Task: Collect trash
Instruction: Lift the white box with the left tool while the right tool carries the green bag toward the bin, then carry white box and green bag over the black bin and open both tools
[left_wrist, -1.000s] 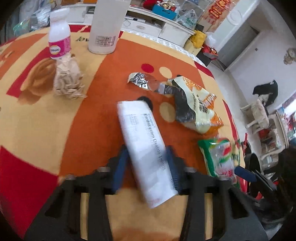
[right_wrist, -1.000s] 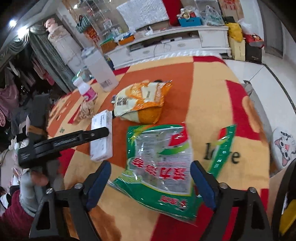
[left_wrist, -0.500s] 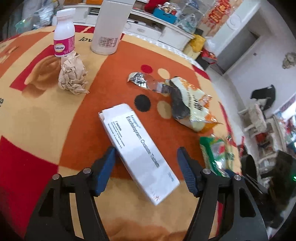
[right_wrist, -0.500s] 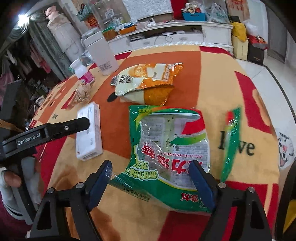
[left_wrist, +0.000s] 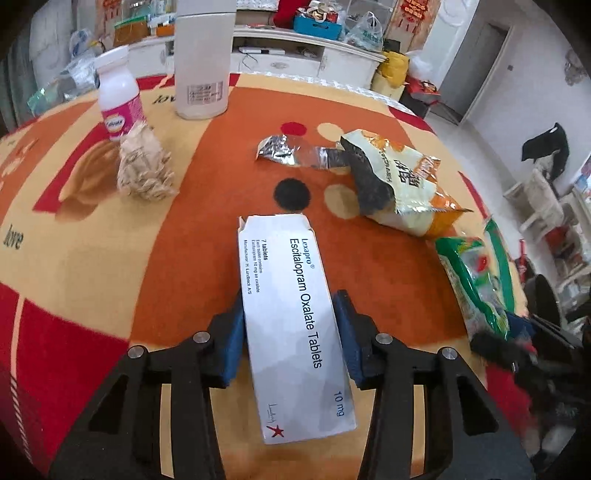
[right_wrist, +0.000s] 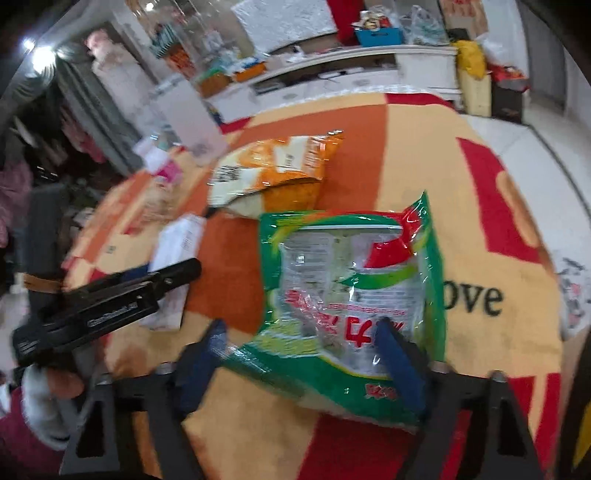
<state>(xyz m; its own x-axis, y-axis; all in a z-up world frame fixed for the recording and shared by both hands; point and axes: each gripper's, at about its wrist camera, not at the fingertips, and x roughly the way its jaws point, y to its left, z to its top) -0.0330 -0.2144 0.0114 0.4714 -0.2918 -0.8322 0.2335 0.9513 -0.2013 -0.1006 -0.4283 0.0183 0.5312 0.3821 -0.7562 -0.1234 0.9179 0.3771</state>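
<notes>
- While your left gripper (left_wrist: 288, 332) closes on the box (left_wrist: 291, 325), note that the box's long axis runs straight out along the fingers (left_wrist: 231, 339), away from you, with its torn-open end farthest off.
- The box lies flat on the table (left_wrist: 92, 258), between the two blue pads; the left pad looks to touch its long edge, the right pad sits just beside the other edge, so I judge the grasp not yet firm.
- Your left hand is pitched steeply down at the table, fingers level with the box's middle and square to its long sides.
- Taking the box as landmark: the orange bag (left_wrist: 399, 188) lies beyond it to the right, the foil scrap (left_wrist: 291, 151) straight beyond, the paper wad (left_wrist: 144, 166) beyond to the left, with the pink bottle (left_wrist: 120, 99) touching the wad from behind.
- The green bag (right_wrist: 351, 295) lies to the right of the box, well apart from it, and belongs to your right hand, which is the nearer one.
- Your right gripper (right_wrist: 299, 354) is closing too, with the near end of the green bag between its fingers (right_wrist: 399, 362); the film already bunches there, though blur keeps me from saying the pads press it.
- The green bag's long axis points away from you, in line with the right fingers, and that hand also tilts down at the table.
</notes>
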